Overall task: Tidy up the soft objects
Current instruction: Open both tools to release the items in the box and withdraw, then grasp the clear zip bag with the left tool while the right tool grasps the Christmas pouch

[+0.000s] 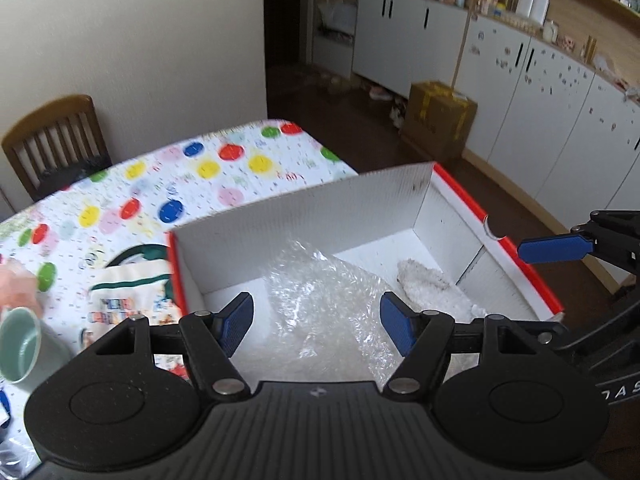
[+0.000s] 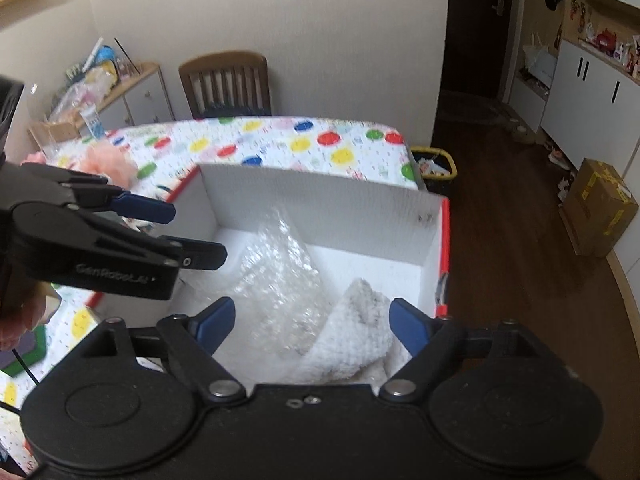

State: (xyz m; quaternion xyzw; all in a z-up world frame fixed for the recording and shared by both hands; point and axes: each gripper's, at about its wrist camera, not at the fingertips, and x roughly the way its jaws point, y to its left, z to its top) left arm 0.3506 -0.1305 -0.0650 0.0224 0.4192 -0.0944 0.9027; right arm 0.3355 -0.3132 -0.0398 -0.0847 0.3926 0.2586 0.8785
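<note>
Bubble wrap (image 1: pixel 320 304) lies loose in the white box (image 1: pixel 304 208), crumpled against the floor and left-middle part of it; nothing holds it. Left gripper (image 1: pixel 316 322) hangs above it with jaws apart, nothing between the pads. Right gripper (image 2: pixel 312 320) also jaws apart and empty, over the white fluffy cloth (image 2: pixel 352 344) that sits just beside the wrap on the box's right side, the two touching or overlapping at the edge. Both soft things look already dropped in.

Outward: box has red trim, stands at the near edge of the table with the dotted tablecloth (image 1: pixel 192 184). Left of the box, a printed fabric bag (image 1: pixel 132 292) and a pale green mug (image 1: pixel 24 344); a peach puffy thing (image 2: pixel 108 162) further back on the table, a wooden chair (image 2: pixel 226 84) behind.

Handling guess: wrap is very light, springy, slick plastic, won't keep shape, so pinch a bunched fold, not a flat sheet. Cloth is limp, grippy, take any raised ridge. Bag likely next; grab at the handle or top hem.
</note>
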